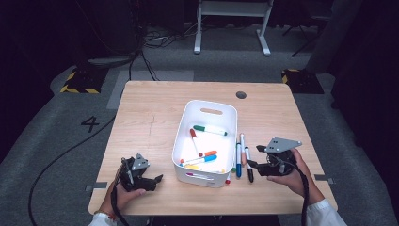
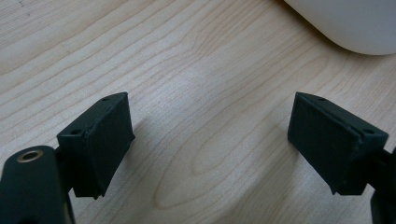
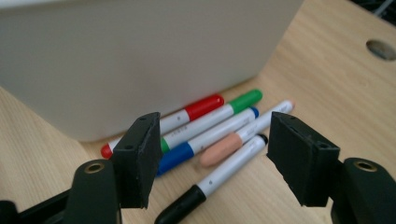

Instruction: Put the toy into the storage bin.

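Black-capped marker (image 3: 205, 186), between open hand-held gripper (image 3: 210, 158) jaws

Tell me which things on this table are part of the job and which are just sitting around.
Part of the job:
- white bin
- loose markers beside the bin
- markers in the bin
- right gripper, open over the loose markers

Just there:
- left gripper, open over bare table
- hole in the tabletop
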`<state>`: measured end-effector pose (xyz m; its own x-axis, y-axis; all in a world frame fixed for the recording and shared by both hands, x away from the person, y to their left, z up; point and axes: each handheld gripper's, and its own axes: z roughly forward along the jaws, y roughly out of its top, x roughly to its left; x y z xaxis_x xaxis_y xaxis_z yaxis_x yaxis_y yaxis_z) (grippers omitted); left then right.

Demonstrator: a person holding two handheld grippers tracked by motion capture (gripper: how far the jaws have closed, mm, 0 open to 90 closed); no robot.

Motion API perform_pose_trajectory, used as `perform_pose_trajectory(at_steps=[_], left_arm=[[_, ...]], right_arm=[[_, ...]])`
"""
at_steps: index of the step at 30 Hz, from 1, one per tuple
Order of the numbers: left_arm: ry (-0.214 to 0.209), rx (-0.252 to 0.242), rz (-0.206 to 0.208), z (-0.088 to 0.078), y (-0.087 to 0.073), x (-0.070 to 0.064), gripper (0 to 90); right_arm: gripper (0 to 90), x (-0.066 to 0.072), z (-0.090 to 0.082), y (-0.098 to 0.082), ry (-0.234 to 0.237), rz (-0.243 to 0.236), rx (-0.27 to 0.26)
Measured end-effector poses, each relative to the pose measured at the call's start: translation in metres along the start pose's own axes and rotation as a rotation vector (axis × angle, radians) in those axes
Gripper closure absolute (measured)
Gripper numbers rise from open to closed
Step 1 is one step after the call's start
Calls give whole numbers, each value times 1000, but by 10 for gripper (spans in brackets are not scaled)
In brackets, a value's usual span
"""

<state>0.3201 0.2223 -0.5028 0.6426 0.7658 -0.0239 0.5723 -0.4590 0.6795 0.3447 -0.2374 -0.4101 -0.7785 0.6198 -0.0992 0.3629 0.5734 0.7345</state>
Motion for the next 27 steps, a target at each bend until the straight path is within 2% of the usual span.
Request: perform_pose_trajectory(at_steps=[1, 5, 12, 14, 18, 25, 27], left_arm=[[-1, 0, 1, 0, 0, 0, 141], [0, 0, 0, 0, 0, 0, 141], [0, 0, -1, 0, 0, 0, 141], [0, -1, -2, 0, 0, 0, 142], [0, 0, -1, 0, 0, 0, 141], [1, -1, 0, 0, 0, 0, 142], [1, -1, 0, 0, 0, 0, 142]], right_arm=[[356, -1, 3, -4, -10, -8, 12], [356, 0, 17, -20, 10, 31, 37], [358, 7, 35, -39, 21, 27, 113], [359, 7, 38, -43, 10, 30, 129], [362, 3, 42, -51, -11, 73, 146], [368, -7, 42, -64, -79, 124, 168], [383, -11, 39, -69, -77, 151, 158]])
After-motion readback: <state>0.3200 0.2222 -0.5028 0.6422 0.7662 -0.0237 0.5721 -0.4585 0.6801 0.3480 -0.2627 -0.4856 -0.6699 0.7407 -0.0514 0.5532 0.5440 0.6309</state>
